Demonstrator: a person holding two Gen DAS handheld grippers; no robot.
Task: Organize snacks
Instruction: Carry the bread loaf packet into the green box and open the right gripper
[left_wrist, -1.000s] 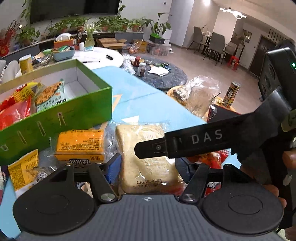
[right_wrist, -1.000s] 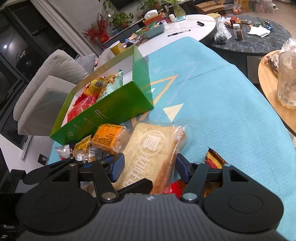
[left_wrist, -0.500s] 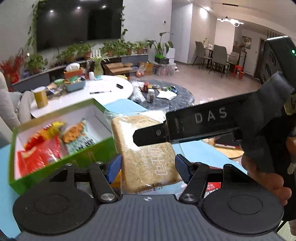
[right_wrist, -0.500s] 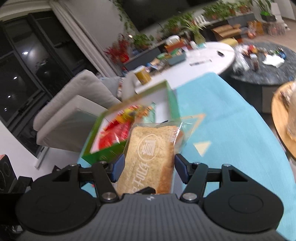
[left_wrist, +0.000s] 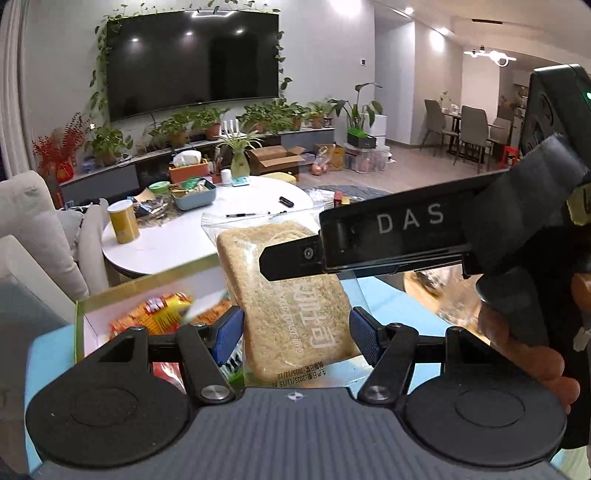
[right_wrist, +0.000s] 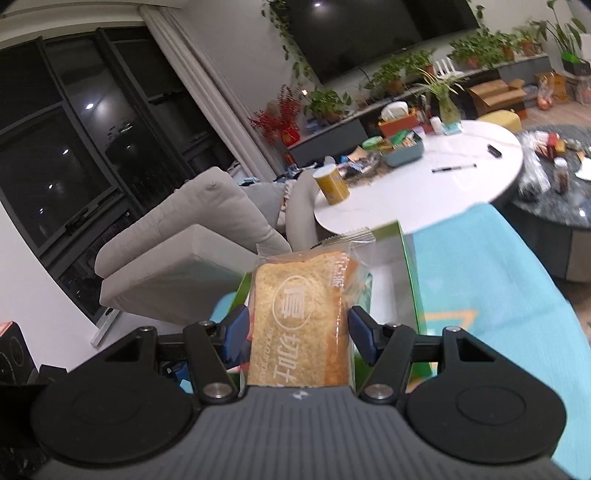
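A slice of toast in a clear wrapper (left_wrist: 295, 314) stands upright between the blue pads of my left gripper (left_wrist: 295, 334). The same toast (right_wrist: 299, 325) sits between the pads of my right gripper (right_wrist: 295, 334); both grippers are shut on it and hold it in the air. The right gripper's black body (left_wrist: 399, 236) crosses in front of the toast in the left wrist view. Below and behind is the green snack box (left_wrist: 79, 325) with red and orange snack packs (left_wrist: 155, 314) inside; its green wall (right_wrist: 410, 280) shows in the right wrist view.
The box stands on a light blue tablecloth (right_wrist: 498, 288). Behind it is a round white table (left_wrist: 207, 229) with a yellow can (left_wrist: 123, 221) and a teal tray (left_wrist: 195, 194). A grey sofa (right_wrist: 192, 236) is at the left. A wooden side table (left_wrist: 436, 291) is at the right.
Both grippers have lifted the toast off the tablecloth and carried it up and toward the green box. The other snacks on the cloth have dropped out of view.
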